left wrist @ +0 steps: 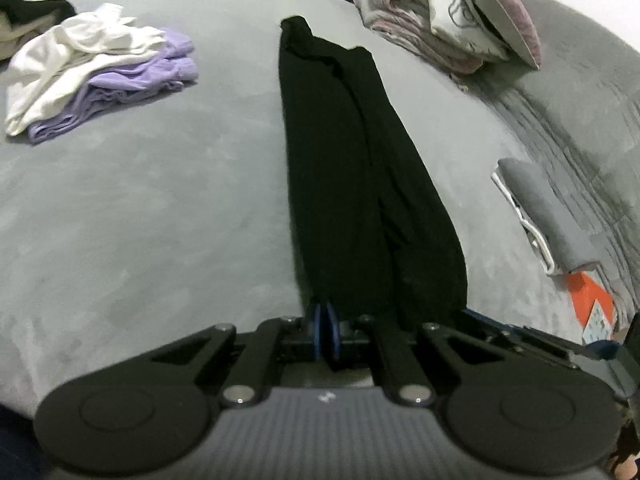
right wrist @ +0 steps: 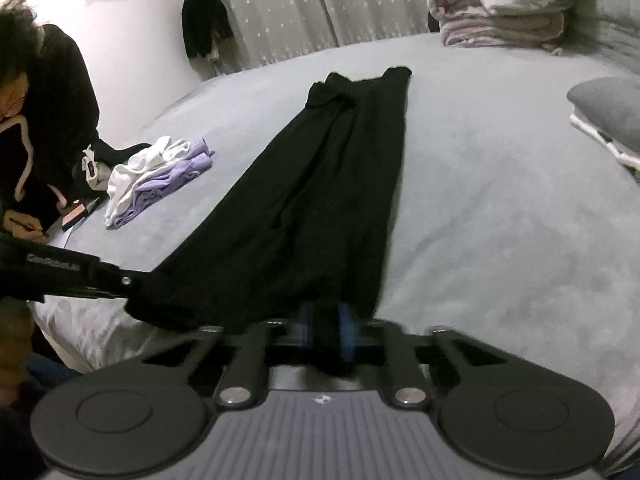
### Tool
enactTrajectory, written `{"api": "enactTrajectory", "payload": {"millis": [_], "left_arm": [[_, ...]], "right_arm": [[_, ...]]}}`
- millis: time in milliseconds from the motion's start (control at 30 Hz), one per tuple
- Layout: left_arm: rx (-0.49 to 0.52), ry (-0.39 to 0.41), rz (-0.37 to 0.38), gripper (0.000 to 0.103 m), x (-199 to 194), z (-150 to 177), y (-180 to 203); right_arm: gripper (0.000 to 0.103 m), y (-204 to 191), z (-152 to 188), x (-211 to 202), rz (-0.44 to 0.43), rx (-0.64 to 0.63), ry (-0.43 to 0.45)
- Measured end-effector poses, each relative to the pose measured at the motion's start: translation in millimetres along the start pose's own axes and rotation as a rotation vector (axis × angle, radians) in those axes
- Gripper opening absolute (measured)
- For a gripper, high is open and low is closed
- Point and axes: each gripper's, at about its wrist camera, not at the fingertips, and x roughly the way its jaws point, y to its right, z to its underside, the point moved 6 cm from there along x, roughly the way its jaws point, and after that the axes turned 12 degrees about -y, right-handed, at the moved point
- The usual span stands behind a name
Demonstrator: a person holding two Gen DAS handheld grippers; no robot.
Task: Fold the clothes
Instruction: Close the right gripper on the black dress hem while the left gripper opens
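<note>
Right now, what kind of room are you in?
Most likely a bedroom. A long black garment lies on a wide grey plush bed cover, a folded pink-and-white quilt stack sits at the far end, and grey star-dotted curtains hang behind.

Soft, even indoor light falls across the grey bed (left wrist: 160, 200), leaving only faint shadows along the edges of the black trousers (left wrist: 340, 160), whose dark fabric swallows nearly all detail. Both fisheye views bow the bed into a dome and darken at the corners. The left wrist view is mildly soft throughout; the right wrist view shows motion blur at the right gripper (right wrist: 326, 320), where the blue fingertips (right wrist: 346, 328) smear. The pale wall (right wrist: 132, 32) reads bright but not blown out
</note>
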Motion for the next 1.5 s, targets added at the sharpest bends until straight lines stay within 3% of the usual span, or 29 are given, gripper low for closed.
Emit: {"api": "enactTrajectory", "payload": {"millis": [233,467,633,733,800,867,1067,1133,1167,1267,1333,1500], "left_arm": [[-0.033,0.021,-0.006,0.005,-4,4,-11],[-0.010,0.005,-0.010,0.005,3,6,-14],[-0.024,-0.002,0.015,0.006,5,6,-19],[-0.026,-0.005,0.031,0.007,3,7,-20],[-0.018,-0.005,0.029,0.008,4,7,-20],[-0.012,-0.005,0.027,0.008,5,7,-20],[-0.007,-0.001,0.038,0.008,4,7,-22],[-0.002,0.002,0.041,0.009,3,8,-22],[-0.001,0.004,0.044,0.009,2,8,-22],[0.003,0.016,0.056,0.023,-1,8,-22],[0.013,0.024,0.066,0.041,-2,7,-20],[0.058,0.033,0.046,0.046,1,6,-12]], "right_arm": [[0.006,24,1,-30,-0.011,0.130,0.086],[0.008,7,11,-16,-0.061,0.076,0.020],[0.033,8,3,-24,0.074,0.039,0.055],[0.034,-7,-4,-37,0.123,-0.041,0.127],[0.034,-30,-7,-37,0.053,-0.116,0.137],[0.034,-51,-8,-25,-0.050,-0.162,0.089],[0.033,-58,-16,29,-0.153,-0.011,-0.057],[0.007,-54,-13,36,-0.171,0.030,-0.080],[0.007,-50,-10,34,-0.151,0.041,-0.073],[0.006,-47,1,19,-0.173,0.112,-0.050],[0.006,-46,6,18,-0.203,0.153,-0.055],[0.007,-45,15,25,-0.276,0.241,-0.077]]}}
